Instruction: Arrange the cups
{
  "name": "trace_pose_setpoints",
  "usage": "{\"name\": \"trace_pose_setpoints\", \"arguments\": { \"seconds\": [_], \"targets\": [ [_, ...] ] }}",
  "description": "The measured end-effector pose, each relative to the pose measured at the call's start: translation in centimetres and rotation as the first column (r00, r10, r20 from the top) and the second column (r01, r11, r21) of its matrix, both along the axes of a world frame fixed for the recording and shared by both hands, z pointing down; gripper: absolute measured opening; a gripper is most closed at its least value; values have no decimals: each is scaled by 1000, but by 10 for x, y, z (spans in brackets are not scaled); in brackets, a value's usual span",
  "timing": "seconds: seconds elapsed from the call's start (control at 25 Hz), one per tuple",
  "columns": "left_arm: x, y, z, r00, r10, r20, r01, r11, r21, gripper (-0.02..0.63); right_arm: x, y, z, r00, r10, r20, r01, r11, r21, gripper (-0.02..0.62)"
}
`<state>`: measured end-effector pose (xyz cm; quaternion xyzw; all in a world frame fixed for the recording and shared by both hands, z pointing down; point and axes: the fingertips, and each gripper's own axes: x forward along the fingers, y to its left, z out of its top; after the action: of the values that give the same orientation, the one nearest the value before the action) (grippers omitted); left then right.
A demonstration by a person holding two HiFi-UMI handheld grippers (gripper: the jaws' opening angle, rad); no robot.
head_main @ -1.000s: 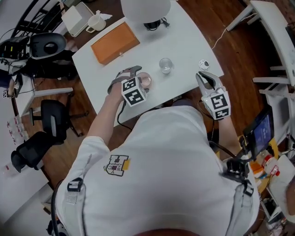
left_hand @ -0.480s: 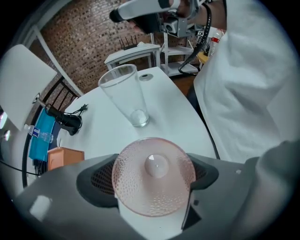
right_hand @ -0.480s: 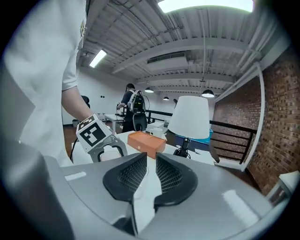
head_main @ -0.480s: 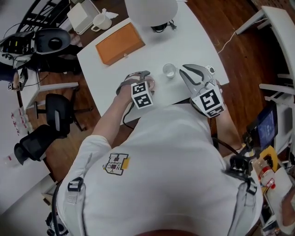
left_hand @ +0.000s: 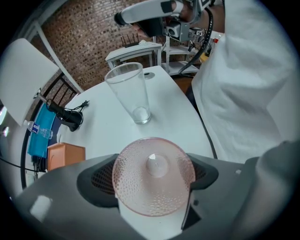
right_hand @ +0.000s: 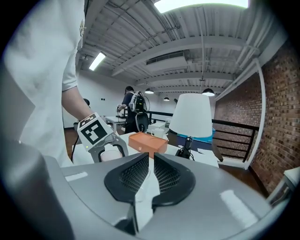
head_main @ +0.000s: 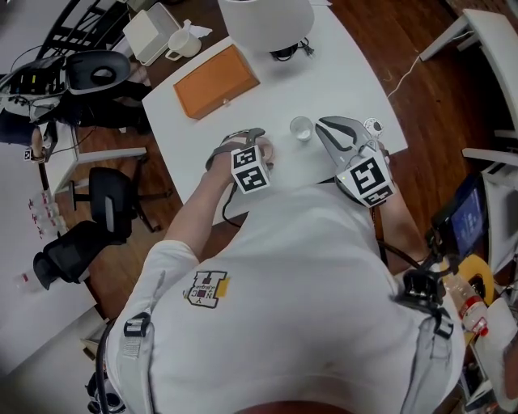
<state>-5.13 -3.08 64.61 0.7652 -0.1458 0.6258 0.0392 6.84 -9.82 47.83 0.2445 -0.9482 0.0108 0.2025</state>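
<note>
Head view: pink cup [head_main: 263,150] mostly obsc. by left gripper [head_main: 243,144], lamp [head_main: 267,20] cropped.

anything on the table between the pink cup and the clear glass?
Nothing. The left gripper view shows only bare white tabletop between the pink cup and the clear glass; the head view agrees.

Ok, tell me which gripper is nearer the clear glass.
Right. The right gripper, fingers just closed with nothing between them, hangs just beside the clear glass, not touching it. The left gripper is farther off, fingers just closed on the pink cup.
</note>
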Motion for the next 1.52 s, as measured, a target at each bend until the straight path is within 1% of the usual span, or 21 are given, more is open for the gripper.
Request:
{"name": "trace_pose_setpoints", "arguments": {
  "seconds": [0.16, 0.28, 0.4, 0.56, 0.68, 0.8, 0.96, 1.2, 1.36, 1.52],
  "targets": [
    [-13, -10, -24, 999, -34, -8, 34, 999, 23, 413, -3, 1, -3, 1000, -10, 13, 9, 1000, 11, 28],
    [-32, -30, -53, 998, -57, -7, 57, 996, 69, 413, -8, 1, -8, 999, -22, 26, 22, 999, 24, 25],
    [-63, -52, -79, 995, -94, 17, 91, 990, 107, 413, -13, 2, -13, 999, -37, 39, 35, 999, 42, 22],
    [-108, -76, -105, 988, -142, 61, 133, 982, 136, 413, -21, 5, -19, 997, -38, 60, 35, 998, 57, 20],
    [-137, -89, -117, 985, -158, 69, 146, 978, 150, 414, -32, 7, -23, 997, -37, 71, 32, 997, 74, 15],
    [-156, -105, -126, 983, -164, 86, 148, 976, 161, 413, -35, 7, -28, 996, -35, 85, 28, 996, 83, 15],
    [-179, -135, -135, 979, -186, 87, 171, 973, 158, 413, -36, 6, -34, 996, -28, 86, 20, 996, 89, 14],
    [-207, -185, -137, 972, -222, 80, 210, 968, 137, 413, -31, 4, -37, 997, 12, 82, -19, 997, 79, 11],
    [-229, -204, -115, 964, -247, 98, 240, 967, 84, 414, -25, 2, -35, 996, 49, 70, -53, 996, 67, 9],
    [-231, -216, -97, 964, -249, 88, 247, 968, 37, 413, -20, 0, -34, 994, 81, 67, -85, 995, 54, 9]
  ]
}}
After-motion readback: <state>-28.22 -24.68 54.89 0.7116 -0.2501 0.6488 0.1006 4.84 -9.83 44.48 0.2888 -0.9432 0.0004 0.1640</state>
